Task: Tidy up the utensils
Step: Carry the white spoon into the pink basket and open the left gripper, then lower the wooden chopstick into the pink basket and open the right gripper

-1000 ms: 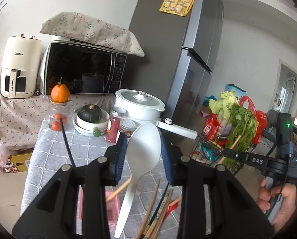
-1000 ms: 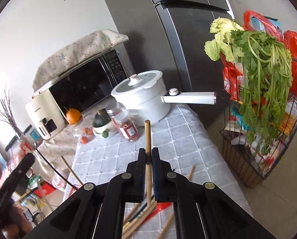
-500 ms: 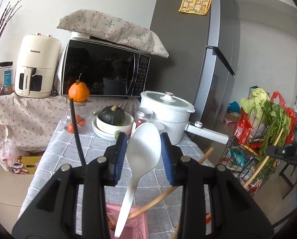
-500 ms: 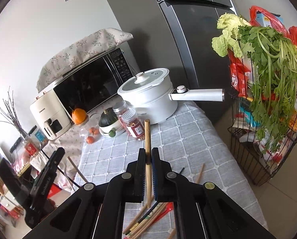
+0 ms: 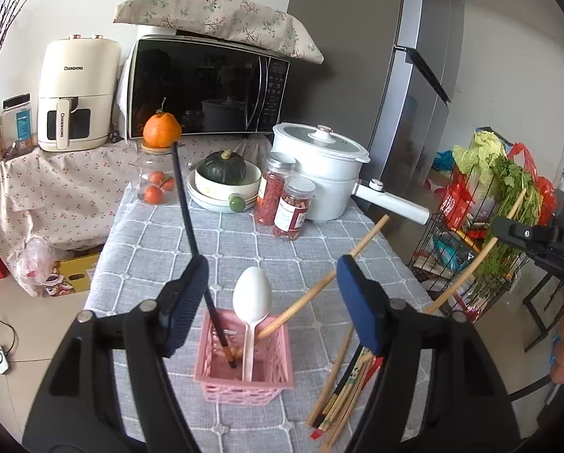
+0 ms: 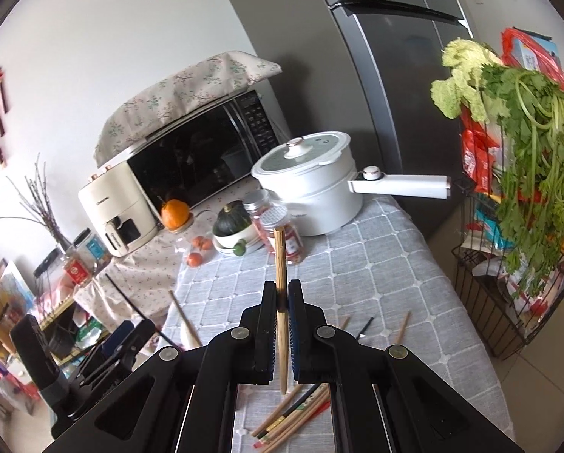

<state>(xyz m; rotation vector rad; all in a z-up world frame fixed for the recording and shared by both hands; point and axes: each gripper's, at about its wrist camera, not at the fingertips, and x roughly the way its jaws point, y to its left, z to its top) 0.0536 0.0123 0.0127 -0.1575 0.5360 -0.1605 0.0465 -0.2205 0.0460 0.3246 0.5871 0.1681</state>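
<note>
A pink basket [image 5: 244, 373] stands on the grey checked tablecloth. In it stand a white spoon [image 5: 252, 302], a black chopstick [image 5: 185, 211] and a wooden chopstick [image 5: 327, 275]. My left gripper [image 5: 272, 302] is open just above the basket, its jaws wide on either side of the spoon. My right gripper [image 6: 281, 300] is shut on a wooden chopstick [image 6: 280, 264], held upright above the table; it also shows in the left wrist view [image 5: 478, 253]. Several loose chopsticks [image 5: 342, 381] lie right of the basket and below the right gripper [image 6: 293, 415].
At the table's back stand a white pot [image 5: 319, 173] with a long handle, two spice jars [image 5: 285, 200], a bowl with a green squash [image 5: 225, 177] and an orange on a jar [image 5: 161, 132]. A wire rack with greens [image 6: 516, 188] stands right of the table.
My left gripper has opened and let go of the white spoon, which now stands in the pink basket. The gripper has pulled back and up. The right gripper still holds its chopstick.
</note>
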